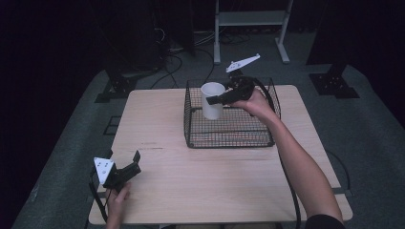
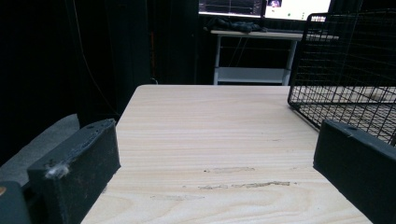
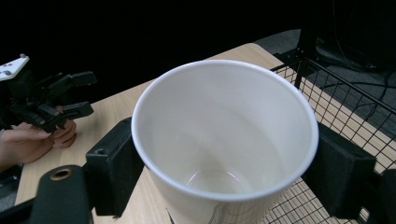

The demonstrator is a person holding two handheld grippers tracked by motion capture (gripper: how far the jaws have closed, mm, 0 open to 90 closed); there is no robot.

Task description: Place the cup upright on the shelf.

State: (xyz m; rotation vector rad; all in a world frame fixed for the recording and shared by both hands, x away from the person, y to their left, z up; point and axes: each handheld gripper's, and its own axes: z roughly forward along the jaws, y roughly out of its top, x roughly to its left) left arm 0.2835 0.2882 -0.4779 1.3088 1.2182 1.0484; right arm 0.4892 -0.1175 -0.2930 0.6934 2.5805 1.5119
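High view, pale wooden table, grey floor, dark room

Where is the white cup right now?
In the high view the white cup is upright, held by the right hand-held gripper over the left part of the black wire basket at the table's far side.

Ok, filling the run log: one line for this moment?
right hand-held gripper: shut on white cup, over wire basket | left hand-held gripper: open, idle
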